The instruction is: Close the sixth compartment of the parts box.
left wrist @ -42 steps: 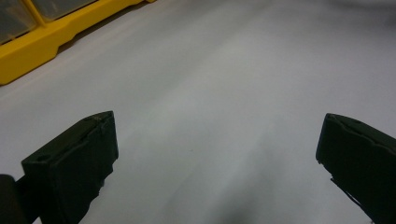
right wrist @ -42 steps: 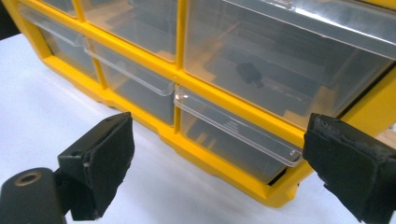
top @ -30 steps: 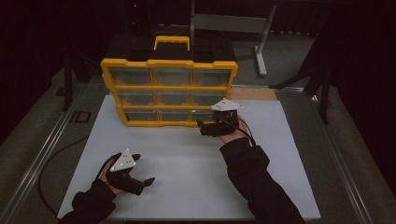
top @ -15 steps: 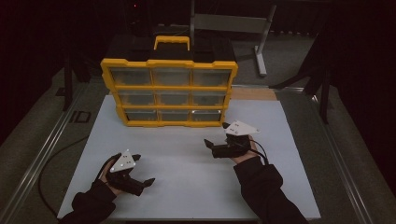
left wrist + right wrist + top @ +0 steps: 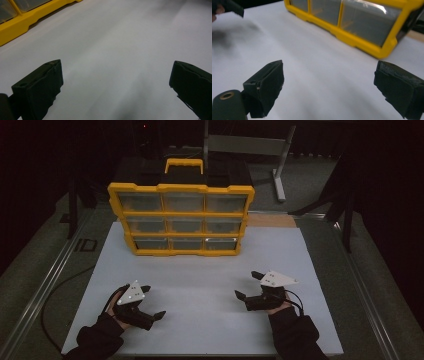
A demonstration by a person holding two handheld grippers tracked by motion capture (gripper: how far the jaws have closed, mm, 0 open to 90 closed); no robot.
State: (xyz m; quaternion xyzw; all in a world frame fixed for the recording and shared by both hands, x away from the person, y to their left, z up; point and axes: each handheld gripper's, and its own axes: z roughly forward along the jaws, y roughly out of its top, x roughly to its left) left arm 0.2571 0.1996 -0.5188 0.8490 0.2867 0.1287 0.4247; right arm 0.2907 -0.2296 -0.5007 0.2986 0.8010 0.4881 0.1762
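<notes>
Your right claw (image 5: 248, 285) sits low over the white worktop (image 5: 200, 285) with its jaws spread wide and nothing between them, and your left claw (image 5: 152, 302) does the same on the other side, jaws apart and empty, your hand (image 5: 116, 306) resting near the front edge. Both point roughly inward and forward, well apart from each other, which reads as a neutral parked stance that leaves the middle of the sheet free. Beyond them, at the far edge of the sheet, the yellow organiser case (image 5: 181, 217) stands upright on its side, handle (image 5: 184, 165) up, its clear compartment fronts facing you; stood that way it is probably meant to be reached from the front, and neither claw is near it
</notes>
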